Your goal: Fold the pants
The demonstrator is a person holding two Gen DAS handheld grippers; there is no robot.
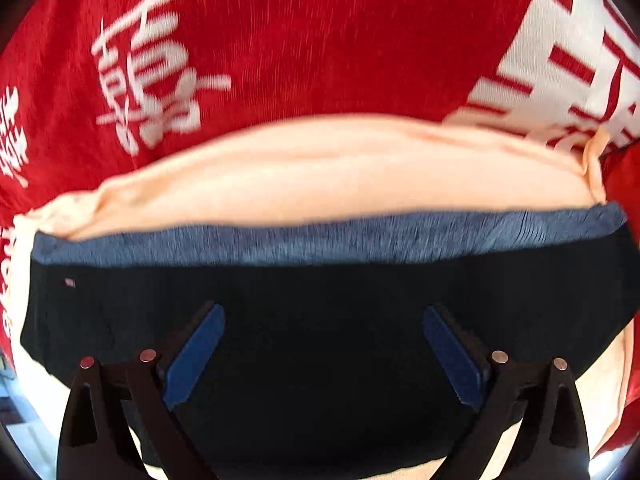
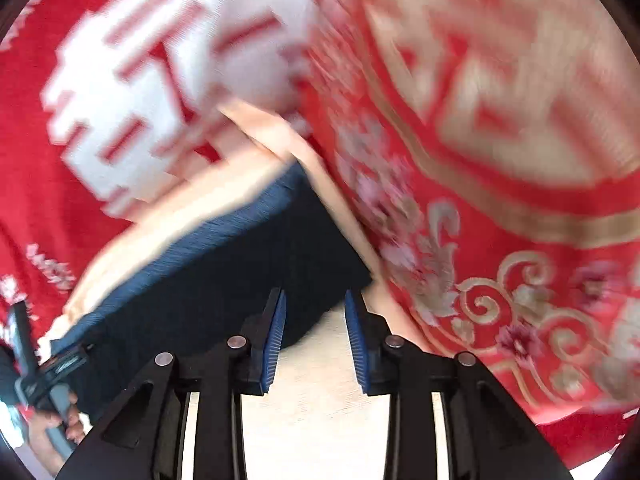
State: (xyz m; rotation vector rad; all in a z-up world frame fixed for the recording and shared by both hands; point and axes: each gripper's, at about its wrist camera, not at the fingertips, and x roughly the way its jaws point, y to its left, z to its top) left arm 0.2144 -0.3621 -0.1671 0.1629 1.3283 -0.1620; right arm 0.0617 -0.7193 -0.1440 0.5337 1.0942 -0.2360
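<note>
The dark navy pants (image 1: 320,280) lie flat, and their ribbed blue waistband (image 1: 320,236) runs along the far edge. My left gripper (image 1: 324,312) hovers over them, open wide, with nothing pinched between its blue pads (image 1: 196,356). In the right wrist view the pants (image 2: 224,288) reach in from the left, and one corner ends by my right gripper (image 2: 315,294). That gripper's jaws stand apart with a gap between the pads (image 2: 274,344), and only the pants' edge and a pale surface show through it.
A peach cloth (image 1: 320,176) lies under the pants on a red blanket (image 1: 320,40) with white characters. A red and gold patterned cover (image 2: 500,200) fills the right. A pale surface (image 2: 316,400) lies near the front. A hand (image 2: 52,428) holds the other tool at the lower left.
</note>
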